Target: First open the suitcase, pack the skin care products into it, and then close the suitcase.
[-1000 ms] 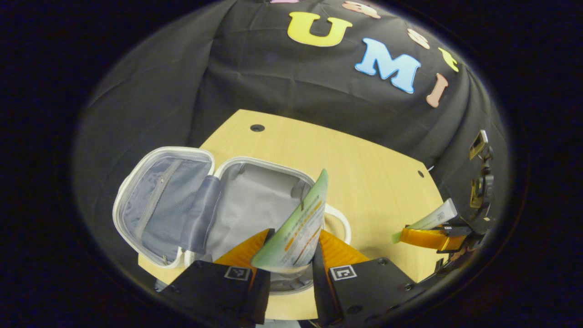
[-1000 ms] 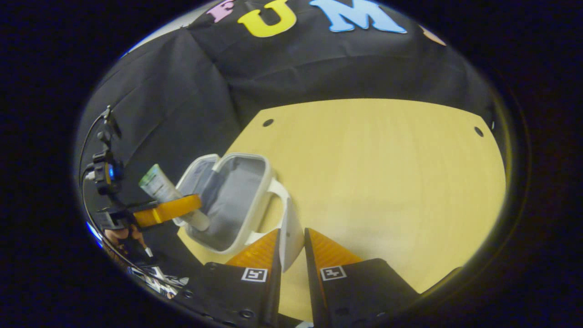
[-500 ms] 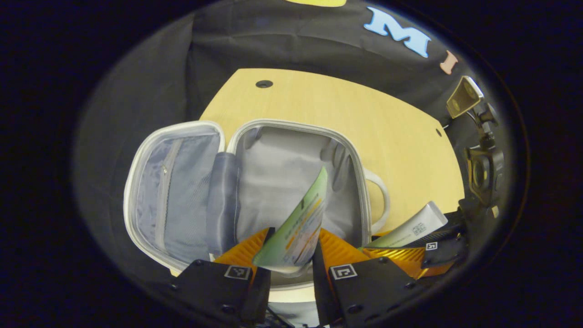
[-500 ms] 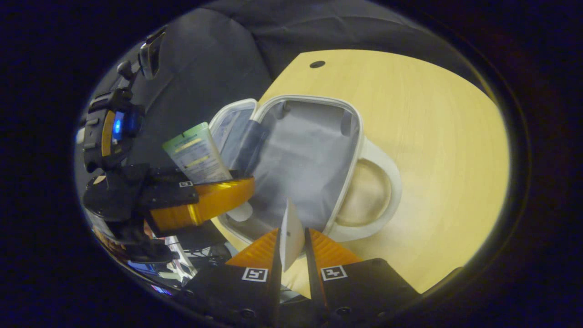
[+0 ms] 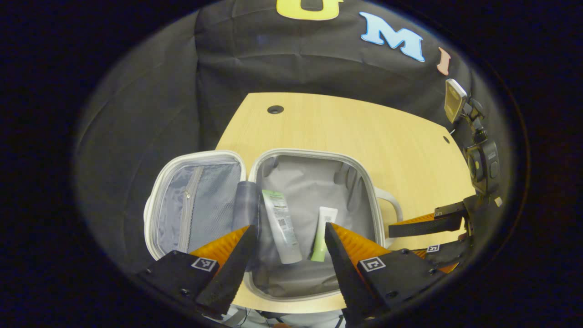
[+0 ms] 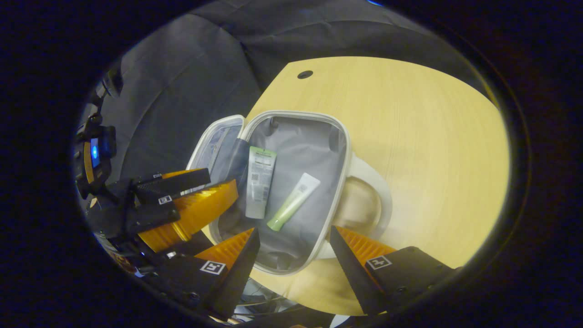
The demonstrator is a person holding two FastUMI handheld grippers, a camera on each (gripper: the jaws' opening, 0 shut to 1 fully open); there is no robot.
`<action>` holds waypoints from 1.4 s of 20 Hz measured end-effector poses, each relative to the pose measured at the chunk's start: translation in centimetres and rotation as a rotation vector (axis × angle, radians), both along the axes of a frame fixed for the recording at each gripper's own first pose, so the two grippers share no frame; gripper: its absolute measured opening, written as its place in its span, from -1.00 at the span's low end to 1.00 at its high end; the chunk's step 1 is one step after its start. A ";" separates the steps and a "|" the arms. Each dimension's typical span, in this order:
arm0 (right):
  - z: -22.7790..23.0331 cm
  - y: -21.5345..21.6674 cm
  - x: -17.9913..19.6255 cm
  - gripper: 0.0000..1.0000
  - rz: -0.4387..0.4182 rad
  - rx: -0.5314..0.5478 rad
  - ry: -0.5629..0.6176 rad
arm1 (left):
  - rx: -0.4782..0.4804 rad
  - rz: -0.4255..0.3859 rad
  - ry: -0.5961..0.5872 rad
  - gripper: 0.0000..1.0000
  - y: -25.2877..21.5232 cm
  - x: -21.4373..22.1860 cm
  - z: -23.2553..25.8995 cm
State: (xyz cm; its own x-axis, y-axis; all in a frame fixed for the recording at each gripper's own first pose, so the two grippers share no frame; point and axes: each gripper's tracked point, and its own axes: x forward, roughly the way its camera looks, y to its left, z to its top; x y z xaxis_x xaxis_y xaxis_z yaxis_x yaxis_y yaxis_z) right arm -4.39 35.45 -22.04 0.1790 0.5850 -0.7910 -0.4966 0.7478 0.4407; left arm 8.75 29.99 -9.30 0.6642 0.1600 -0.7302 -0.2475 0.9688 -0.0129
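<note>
The small white suitcase [image 5: 314,153] [image 6: 348,150] lies open on the wooden table, its grey lid [image 5: 196,205] [image 6: 214,141] folded out to the left. Two skin care tubes rest inside the lined base. The larger pale tube [image 5: 281,225] [image 6: 259,182] lies next to the hinge; the slim green-and-white tube [image 5: 322,233] [image 6: 294,201] lies beside it. My left gripper [image 5: 288,248] hovers open above the near rim with nothing between its fingers. My right gripper [image 6: 295,248] is open too, over the near rim by the handle [image 6: 369,200]. Each gripper also shows at the edge of the other's view [image 5: 426,223] [image 6: 182,200].
The light wooden table [image 5: 364,132] [image 6: 410,114] stretches behind and to the right of the case, with small dark holes [image 5: 275,109] near its far edge. Black cloth wall hangs behind. The case sits near the table's front left corner.
Both grippers opened and let go of their tubes, which now lie flat in the suitcase base. Both grippers drew back slightly above the near rim.
</note>
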 end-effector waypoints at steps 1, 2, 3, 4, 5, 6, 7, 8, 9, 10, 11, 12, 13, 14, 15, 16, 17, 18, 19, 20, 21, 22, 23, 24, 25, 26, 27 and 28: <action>-0.1 -0.2 0.0 0.90 0.007 -0.002 -0.014 | 0.004 0.003 -0.004 0.96 0.2 0.0 0.0; 0.1 -0.5 0.1 0.90 0.012 -0.004 -0.028 | 0.008 0.011 -0.009 0.94 0.7 -0.1 0.0; 0.5 -0.9 0.1 0.91 0.016 -0.002 -0.044 | 0.007 0.022 -0.020 0.96 1.0 -0.2 0.2; 0.8 -1.2 0.1 0.92 0.017 0.001 -0.054 | -0.002 0.032 -0.030 0.95 1.2 -0.3 0.5; 1.1 -1.5 0.0 0.91 0.016 0.008 -0.060 | -0.013 0.043 -0.040 0.95 1.4 -0.5 0.6; 1.4 -1.5 0.0 0.91 0.014 0.022 -0.067 | -0.026 0.056 -0.055 0.95 1.7 -0.7 0.9; 1.5 -1.7 0.0 0.91 0.011 0.038 -0.071 | -0.038 0.070 -0.075 0.95 2.0 -0.9 1.2; 1.7 -1.9 0.1 0.91 0.005 0.047 -0.073 | -0.050 0.087 -0.100 0.95 2.6 -1.1 1.5; 1.7 -2.3 0.0 0.91 -0.003 0.052 -0.075 | -0.060 0.111 -0.132 0.86 3.5 -1.5 2.1; 1.9 -2.9 0.2 0.91 -0.014 0.054 -0.077 | -0.072 0.144 -0.161 0.86 4.5 -2.1 2.7; 1.9 -3.7 0.3 0.92 -0.026 0.054 -0.075 | -0.089 0.188 -0.193 0.94 6.0 -2.7 3.6; 1.8 -4.4 0.4 0.91 -0.041 0.056 -0.071 | -0.107 0.239 -0.228 0.94 7.9 -3.5 4.6; 1.6 -5.2 0.4 0.91 -0.058 0.057 -0.065 | -0.130 0.296 -0.261 0.94 9.8 -4.4 5.5; 1.3 -6.1 0.5 0.91 -0.076 0.059 -0.057 | -0.159 0.354 -0.290 0.94 11.9 -5.5 6.1; 1.1 -7.0 0.5 0.91 -0.095 0.060 -0.050 | -0.189 0.410 -0.317 0.94 13.8 -6.7 6.7; 1.0 -7.9 0.7 0.91 -0.116 0.065 -0.048 | -0.209 0.460 -0.344 0.93 16.0 -7.8 7.2; 0.9 -8.9 0.8 0.91 -0.141 0.069 -0.046 | -0.211 0.510 -0.367 1.00 18.1 -9.0 7.8; 0.7 -9.9 0.9 0.91 -0.170 0.074 -0.049 | -0.204 0.559 -0.377 0.92 20.0 -10.2 7.9; 0.5 -10.9 0.9 0.91 -0.201 0.078 -0.049 | -0.195 0.606 -0.376 0.91 21.8 -11.3 7.6; 0.2 -11.9 0.8 0.91 -0.229 0.076 -0.042 | -0.190 0.641 -0.370 0.91 23.4 -12.3 6.9; -0.1 -13.1 0.6 0.91 -0.256 0.069 -0.032 | -0.184 0.683 -0.356 0.91 25.0 -13.1 6.3; -0.4 -14.5 0.5 0.91 -0.280 0.057 -0.021 | -0.189 0.729 -0.340 0.91 26.6 -13.6 5.4; -1.0 -15.7 0.4 0.91 -0.300 0.038 -0.007 | -0.206 0.770 -0.339 0.91 28.1 -14.0 4.8; -1.4 -16.9 0.3 0.90 -0.320 0.017 0.006 | -0.240 0.811 -0.343 0.92 29.6 -14.2 3.9; -1.9 -17.7 0.2 0.91 -0.339 0.000 0.019 | -0.287 0.852 -0.342 0.92 30.8 -14.2 3.1; -2.2 -18.5 0.3 0.91 -0.357 -0.012 0.030 | -0.343 0.885 -0.343 0.91 31.7 -14.1 2.1; -2.4 -19.0 0.3 0.91 -0.375 -0.022 0.039 | -0.403 0.921 -0.338 0.92 32.4 -14.0 1.1; -2.4 -19.5 0.4 0.91 -0.391 -0.029 0.046 | -0.450 0.943 -0.329 0.92 33.2 -14.1 -0.3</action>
State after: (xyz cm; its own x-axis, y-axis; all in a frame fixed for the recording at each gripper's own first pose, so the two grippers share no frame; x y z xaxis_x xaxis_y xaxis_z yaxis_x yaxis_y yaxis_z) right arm -3.98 15.95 -24.48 0.3482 0.4570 -0.8185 -0.1521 0.8891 0.4317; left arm -5.38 63.22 -9.56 0.5882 0.4695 -0.6585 -0.8066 0.2817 -0.5196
